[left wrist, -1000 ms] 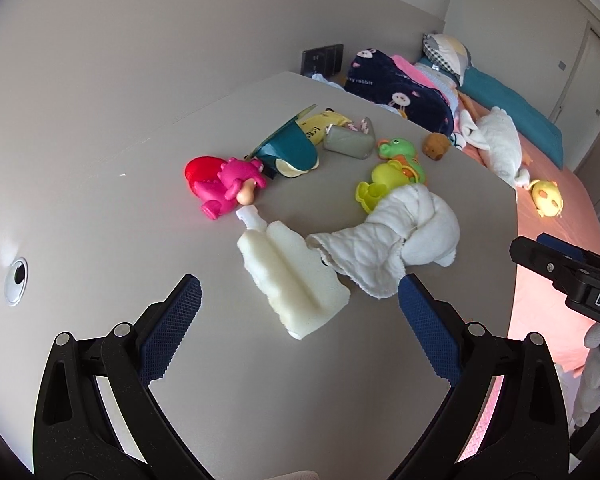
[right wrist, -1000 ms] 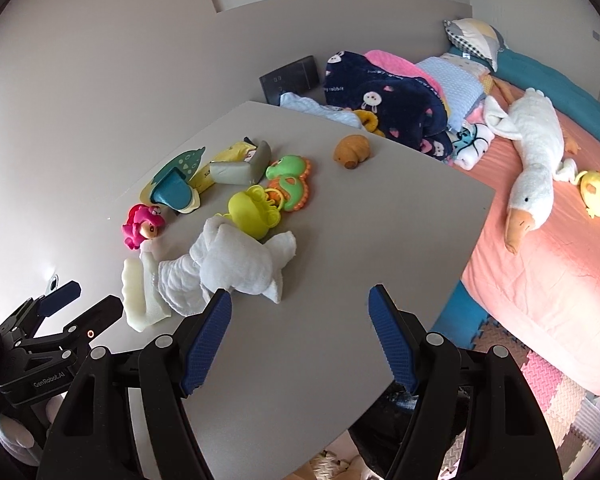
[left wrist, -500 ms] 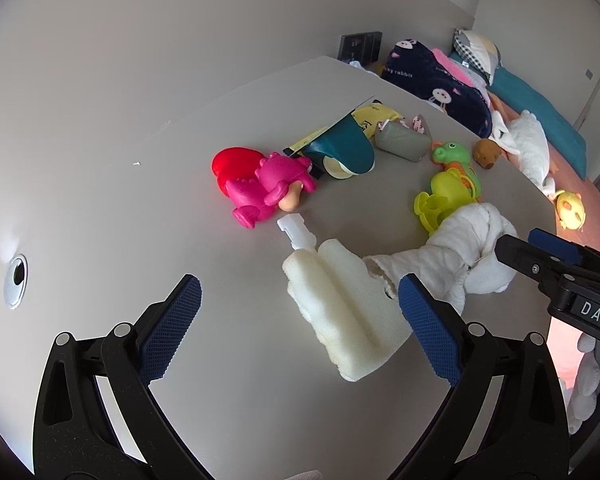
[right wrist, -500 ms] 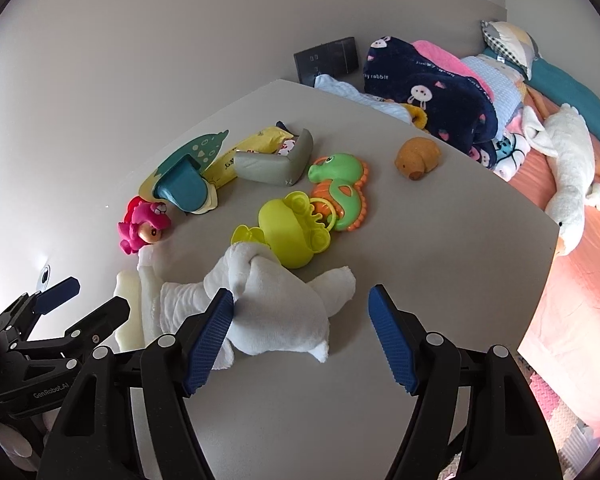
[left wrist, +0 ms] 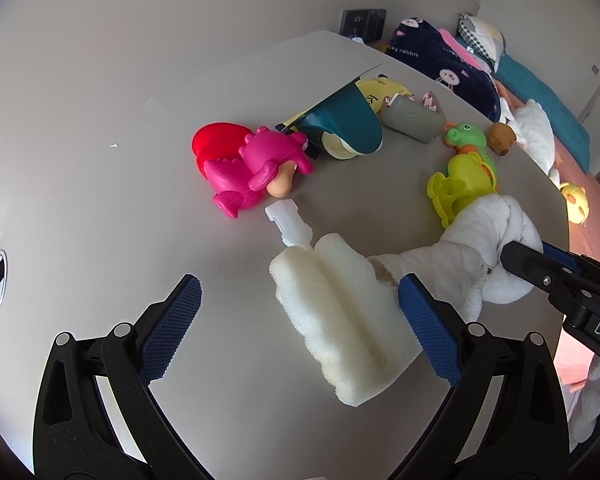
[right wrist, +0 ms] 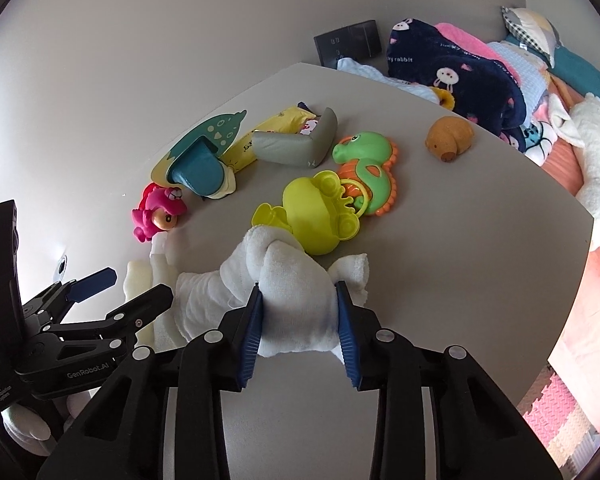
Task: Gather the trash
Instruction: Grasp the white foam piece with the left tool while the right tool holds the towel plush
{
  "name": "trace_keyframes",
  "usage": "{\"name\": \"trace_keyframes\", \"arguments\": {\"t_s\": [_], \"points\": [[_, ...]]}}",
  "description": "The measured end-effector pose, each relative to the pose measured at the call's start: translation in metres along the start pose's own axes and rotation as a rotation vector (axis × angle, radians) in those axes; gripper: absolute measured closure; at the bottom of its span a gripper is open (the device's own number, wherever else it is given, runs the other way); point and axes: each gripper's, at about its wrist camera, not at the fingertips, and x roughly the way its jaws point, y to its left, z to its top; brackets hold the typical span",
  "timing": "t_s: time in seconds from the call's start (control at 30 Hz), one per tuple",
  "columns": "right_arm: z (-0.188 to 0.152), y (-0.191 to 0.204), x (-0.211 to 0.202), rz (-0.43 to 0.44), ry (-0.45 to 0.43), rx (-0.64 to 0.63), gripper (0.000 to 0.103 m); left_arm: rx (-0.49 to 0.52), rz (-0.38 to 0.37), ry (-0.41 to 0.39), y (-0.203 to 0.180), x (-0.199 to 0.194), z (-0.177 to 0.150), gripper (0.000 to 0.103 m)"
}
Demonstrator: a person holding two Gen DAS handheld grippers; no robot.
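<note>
A knotted white towel [right wrist: 284, 284] lies on the grey table [right wrist: 460, 248]; my right gripper [right wrist: 298, 300] has closed on its thick end, both blue pads pressing the cloth. The towel also shows in the left wrist view [left wrist: 484, 240]. A white foam block [left wrist: 336, 312] lies beside the towel, with a small white plastic piece [left wrist: 286, 220] at its far end. My left gripper [left wrist: 296, 308] is open, its fingers either side of the foam block and not touching it.
Toys lie behind: a pink dragon [left wrist: 256, 164], a yellow-green frog [right wrist: 320, 212], a green seahorse [right wrist: 366, 164], a teal cutout [right wrist: 204, 152], a grey corner guard [right wrist: 300, 144], a brown figure [right wrist: 448, 136]. A bed with blankets [right wrist: 460, 68] stands at the right.
Both grippers have moved forward toward the table items. My right gripper has gone from open to closed on the towel. My left gripper now straddles the foam block.
</note>
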Motion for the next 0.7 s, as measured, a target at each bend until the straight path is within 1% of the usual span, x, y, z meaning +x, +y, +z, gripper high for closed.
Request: {"name": "trace_keyframes", "arguments": {"t_s": [0.03, 0.1, 0.17, 0.27, 0.3, 0.43, 0.6, 0.67, 0.7], "points": [[0.0, 0.0, -0.001, -0.003, -0.004, -0.001, 0.067, -0.002, -0.001, 0.002, 0.0, 0.001, 0.001, 0.008], [-0.001, -0.001, -0.004, -0.006, -0.006, -0.004, 0.067, -0.005, -0.003, 0.006, 0.0, 0.002, 0.0, 0.013], [-0.001, -0.002, -0.007, -0.016, -0.015, -0.002, 0.067, -0.015, -0.011, 0.021, 0.001, 0.005, 0.0, 0.024], [-0.003, -0.003, -0.013, -0.038, -0.035, -0.001, 0.067, -0.032, -0.034, 0.031, 0.001, 0.006, -0.001, 0.032], [-0.004, -0.002, -0.015, -0.044, -0.04, -0.002, 0.067, -0.028, -0.035, 0.031, 0.0, 0.006, -0.001, 0.033], [-0.008, -0.001, -0.025, -0.059, -0.058, -0.005, 0.067, -0.037, -0.05, 0.027, -0.002, 0.007, -0.004, 0.048], [-0.014, -0.001, -0.039, -0.07, -0.072, 0.002, 0.067, -0.057, -0.043, 0.021, -0.003, 0.005, -0.006, 0.055], [-0.017, -0.001, -0.044, -0.076, -0.079, 0.004, 0.067, -0.057, -0.049, 0.021, -0.003, 0.003, -0.008, 0.061], [-0.019, -0.001, -0.047, -0.079, -0.083, 0.004, 0.067, -0.056, -0.052, 0.02, -0.004, 0.003, -0.01, 0.063]]}}
